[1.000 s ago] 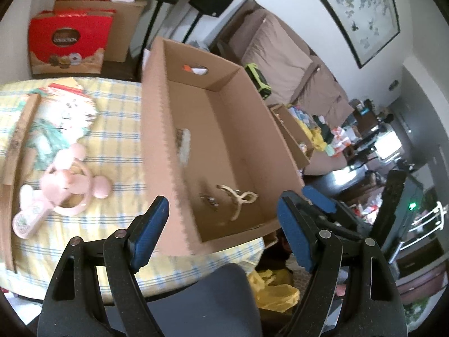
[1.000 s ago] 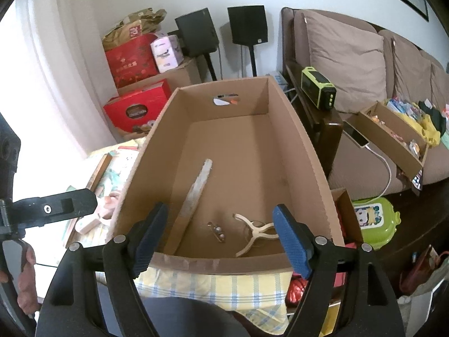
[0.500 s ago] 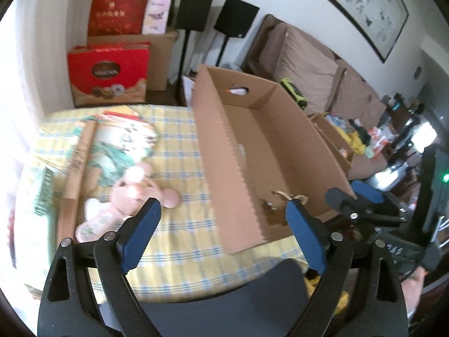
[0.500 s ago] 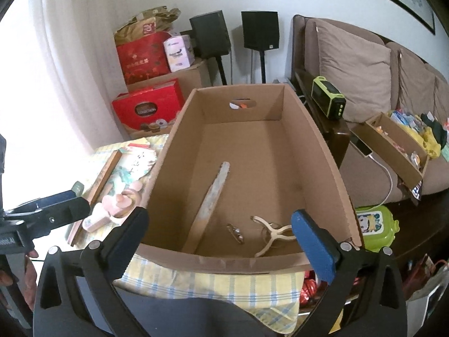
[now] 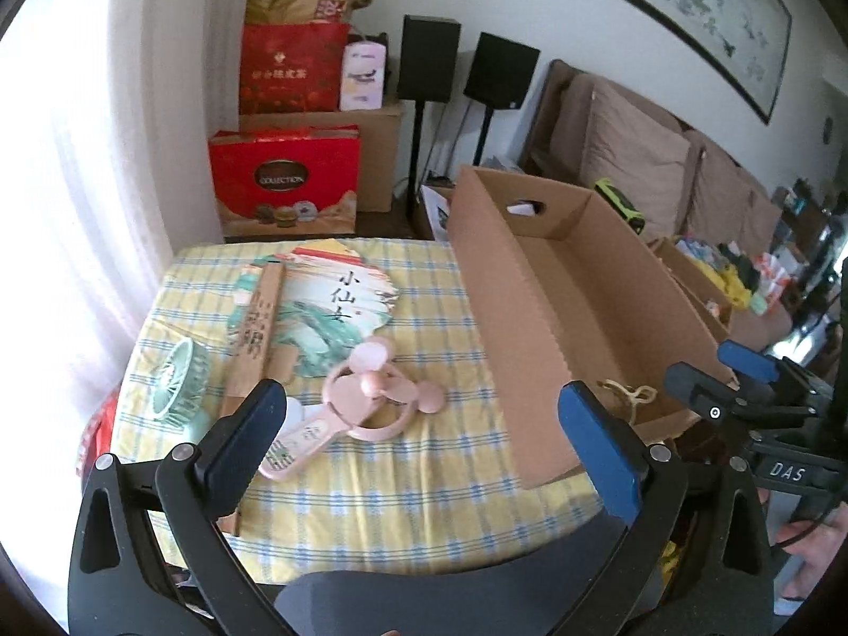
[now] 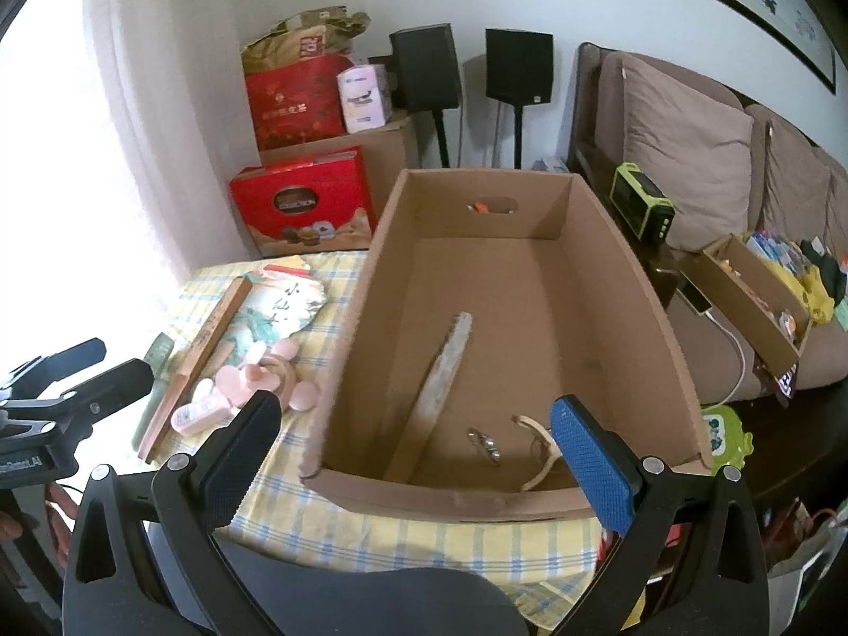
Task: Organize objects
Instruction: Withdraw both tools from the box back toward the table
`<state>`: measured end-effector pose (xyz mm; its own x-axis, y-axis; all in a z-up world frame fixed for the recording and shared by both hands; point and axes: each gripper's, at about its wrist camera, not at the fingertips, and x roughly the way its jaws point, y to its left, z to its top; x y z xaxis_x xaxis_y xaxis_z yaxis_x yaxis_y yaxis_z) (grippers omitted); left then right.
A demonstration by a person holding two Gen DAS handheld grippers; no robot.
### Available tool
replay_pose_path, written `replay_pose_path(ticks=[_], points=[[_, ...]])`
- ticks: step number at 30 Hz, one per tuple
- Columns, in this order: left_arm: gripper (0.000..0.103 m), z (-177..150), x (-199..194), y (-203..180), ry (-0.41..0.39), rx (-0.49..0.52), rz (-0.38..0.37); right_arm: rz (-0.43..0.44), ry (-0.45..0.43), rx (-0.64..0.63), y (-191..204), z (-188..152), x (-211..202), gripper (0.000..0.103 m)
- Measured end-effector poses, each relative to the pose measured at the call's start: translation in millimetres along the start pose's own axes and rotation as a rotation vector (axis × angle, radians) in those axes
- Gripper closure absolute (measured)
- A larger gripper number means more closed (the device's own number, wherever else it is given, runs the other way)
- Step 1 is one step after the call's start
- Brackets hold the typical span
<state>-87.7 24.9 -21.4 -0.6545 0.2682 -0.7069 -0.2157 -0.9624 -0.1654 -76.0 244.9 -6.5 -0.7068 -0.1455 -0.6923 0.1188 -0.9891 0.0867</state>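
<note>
An open cardboard box (image 5: 509, 307) (image 6: 450, 498) stands on the right half of a yellow checked table (image 5: 397, 503). Inside it lie a cream hair claw (image 6: 540, 445) and a small metal clip (image 6: 482, 442). Left of the box lie a pink hand fan (image 5: 371, 387) (image 6: 254, 381), a mint fan (image 5: 180, 376), a painted paper fan (image 5: 339, 297) and a wooden fan case (image 5: 254, 328). My left gripper (image 5: 418, 413) hovers above the pink fan, jaws opening, nothing between them. My right gripper (image 6: 416, 424) hangs open and empty before the box's near wall.
Red gift boxes (image 5: 286, 185) and two black speakers (image 6: 424, 69) stand behind the table. A brown sofa (image 6: 689, 148) and a cluttered cardboard tray (image 6: 752, 297) are at the right. A bright curtain (image 5: 79, 212) runs along the left.
Both grippers opened wider and drew back from the box. The left view swung left, from the box's inside to the fans on the cloth.
</note>
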Motion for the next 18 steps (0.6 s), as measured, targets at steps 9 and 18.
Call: replay_pose_path(ticks=[9, 18], points=[[0.0, -5.5, -8.6, 17.6, -0.008, 0.002, 0.04, 0.027, 0.005, -0.027, 26.0, 3.7, 6.1, 0.0], [0.0, -12.4, -13.1, 60.1, 0.016, -0.038, 0.038, 0.067, 0.016, -0.053, 50.3, 4.7, 15.1, 0.0]])
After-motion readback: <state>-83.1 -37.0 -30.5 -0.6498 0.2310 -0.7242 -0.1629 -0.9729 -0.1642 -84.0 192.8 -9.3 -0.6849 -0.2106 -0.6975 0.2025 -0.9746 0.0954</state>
